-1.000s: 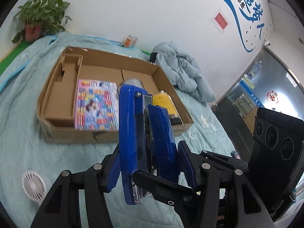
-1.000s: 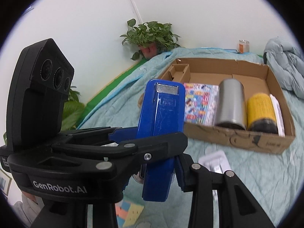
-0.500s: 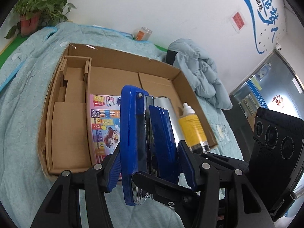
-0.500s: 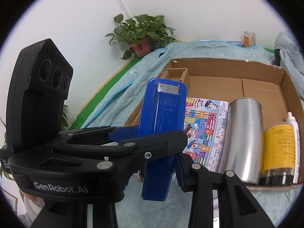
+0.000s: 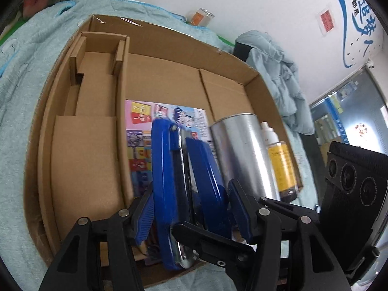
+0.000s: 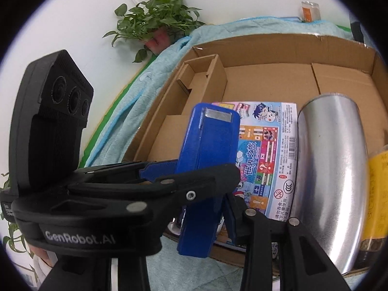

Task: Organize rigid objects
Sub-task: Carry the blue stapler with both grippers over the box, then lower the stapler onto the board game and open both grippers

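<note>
A blue stapler [image 5: 165, 181] [image 6: 208, 150] hangs over the front edge of an open cardboard box [image 5: 155, 36] [image 6: 266, 41], above a colourful booklet [image 5: 140, 131] [image 6: 266, 145]. My left gripper [image 5: 191, 208] holds the stapler across its top and base. Its jaws are opening, though the pads still touch the stapler. My right gripper [image 6: 203, 218] is shut on the stapler's sides from the other direction, and one of its fingers [image 5: 213, 242] crosses in front. A silver cylinder [image 5: 242, 150] [image 6: 329, 169] and a yellow-labelled bottle [image 5: 282, 162] [image 6: 378, 181] lie right of the booklet.
A cardboard insert [image 5: 92, 101] fills the box's left side, and the box floor behind the booklet is bare. The box sits on a light-blue bedspread [image 5: 21, 77]. A potted plant [image 6: 157, 21], a small jar [image 5: 201, 17] and a bundled quilt [image 5: 278, 72] lie beyond it.
Both grippers have carried the stapler forward and down, from in front of the box to over its front edge. The box and its contents now loom much larger.
</note>
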Available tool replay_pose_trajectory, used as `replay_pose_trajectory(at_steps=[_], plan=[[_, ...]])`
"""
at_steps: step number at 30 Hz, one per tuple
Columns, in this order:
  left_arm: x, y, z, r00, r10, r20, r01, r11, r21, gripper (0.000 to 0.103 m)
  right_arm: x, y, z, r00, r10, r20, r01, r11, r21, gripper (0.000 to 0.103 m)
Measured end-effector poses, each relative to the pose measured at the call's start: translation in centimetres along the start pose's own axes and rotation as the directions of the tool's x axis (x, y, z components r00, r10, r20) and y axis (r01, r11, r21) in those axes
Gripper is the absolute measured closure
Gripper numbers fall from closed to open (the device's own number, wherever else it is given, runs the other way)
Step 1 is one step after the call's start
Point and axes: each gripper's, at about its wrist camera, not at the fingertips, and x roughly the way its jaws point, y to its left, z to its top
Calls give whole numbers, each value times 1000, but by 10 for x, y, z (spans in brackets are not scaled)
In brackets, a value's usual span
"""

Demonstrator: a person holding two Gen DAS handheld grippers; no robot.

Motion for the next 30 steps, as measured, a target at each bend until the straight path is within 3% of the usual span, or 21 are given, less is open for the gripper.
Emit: replay_pose_trajectory(at_steps=[2, 9, 17, 24, 30], plan=[[0, 0, 2, 999, 49, 10, -49, 999, 9, 44, 4, -2, 0, 1000, -19, -16, 20, 1000, 16, 72], [-5, 5, 2, 1000, 20, 22, -19, 999, -31, 43, 5, -6, 2, 1000, -18, -7, 18, 998, 63, 72], [-46, -5, -8, 987, 65, 146, -64, 998, -17, 43, 19, 2, 7, 996, -86, -41, 87, 995, 43, 70], [-87, 3, -28, 969, 115, 218, -110, 993, -35, 43, 11, -1, 6, 997, -61, -46, 64, 996, 69, 65], [-100, 12, -50, 964, 130, 231, -121, 991, -53, 43, 3, -2, -9, 998, -8, -60, 13, 997, 74, 65]])
